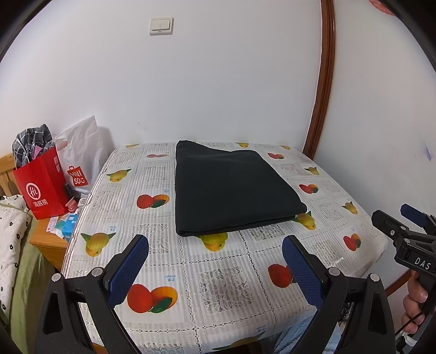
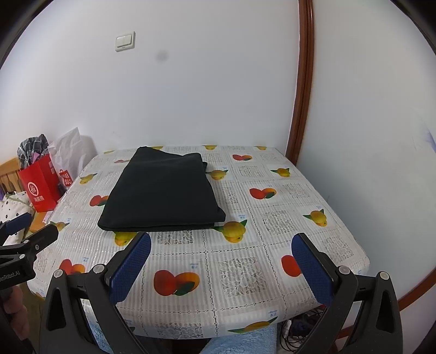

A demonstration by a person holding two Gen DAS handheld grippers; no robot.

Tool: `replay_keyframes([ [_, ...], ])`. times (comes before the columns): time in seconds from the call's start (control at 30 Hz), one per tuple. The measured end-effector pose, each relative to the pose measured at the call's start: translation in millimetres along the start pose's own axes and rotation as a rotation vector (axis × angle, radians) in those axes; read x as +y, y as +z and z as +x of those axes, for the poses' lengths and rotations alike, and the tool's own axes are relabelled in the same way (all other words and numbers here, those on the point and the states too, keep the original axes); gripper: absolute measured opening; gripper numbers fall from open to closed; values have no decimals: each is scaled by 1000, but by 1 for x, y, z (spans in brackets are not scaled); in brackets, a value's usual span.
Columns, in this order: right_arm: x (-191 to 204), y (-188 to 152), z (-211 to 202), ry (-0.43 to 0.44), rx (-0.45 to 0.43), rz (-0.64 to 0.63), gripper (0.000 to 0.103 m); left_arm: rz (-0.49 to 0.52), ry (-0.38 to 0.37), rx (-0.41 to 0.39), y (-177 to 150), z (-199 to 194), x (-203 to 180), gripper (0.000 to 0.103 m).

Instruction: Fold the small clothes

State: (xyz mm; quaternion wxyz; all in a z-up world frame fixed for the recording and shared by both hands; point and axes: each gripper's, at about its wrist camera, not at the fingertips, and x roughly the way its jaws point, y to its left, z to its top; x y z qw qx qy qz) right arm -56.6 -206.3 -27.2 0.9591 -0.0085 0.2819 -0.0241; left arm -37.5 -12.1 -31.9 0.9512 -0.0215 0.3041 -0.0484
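A small table (image 1: 190,272) stands in a corner of white walls, covered by a glossy cloth (image 2: 245,272) printed with lace squares and fruit. A two-rocker light switch (image 1: 161,25) sits high on the back wall, and a brown wooden moulding (image 1: 324,81) runs up the corner at the right.

At the far left, on a low wooden stand (image 1: 47,245), are two bags: a red paper bag (image 1: 41,188) stuffed with checked grey cloth, and behind it a white plastic bag (image 1: 81,152) (red logo; its contents are hidden). Small packets lie scattered at their foot.

One dark folded garment (image 1: 231,188) lies flat on the table, toward the back and slightly left of centre, with nothing touching it.

Two grippers hover over the near edge. The left gripper (image 1: 215,269) is spread wide and empty, its blue pads apart; the right gripper (image 2: 220,269) is likewise released, holding nothing, well short of the garment.
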Motion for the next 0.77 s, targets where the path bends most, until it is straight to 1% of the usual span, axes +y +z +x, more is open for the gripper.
replay_keyframes([
  [0.37, -3, 0, 1, 4, 0, 10, 102, -3, -1, -1, 0, 1, -1, 99],
  [0.77, 3, -1, 5, 6, 4, -13, 102, 2, -5, 0, -1, 3, 0, 99],
])
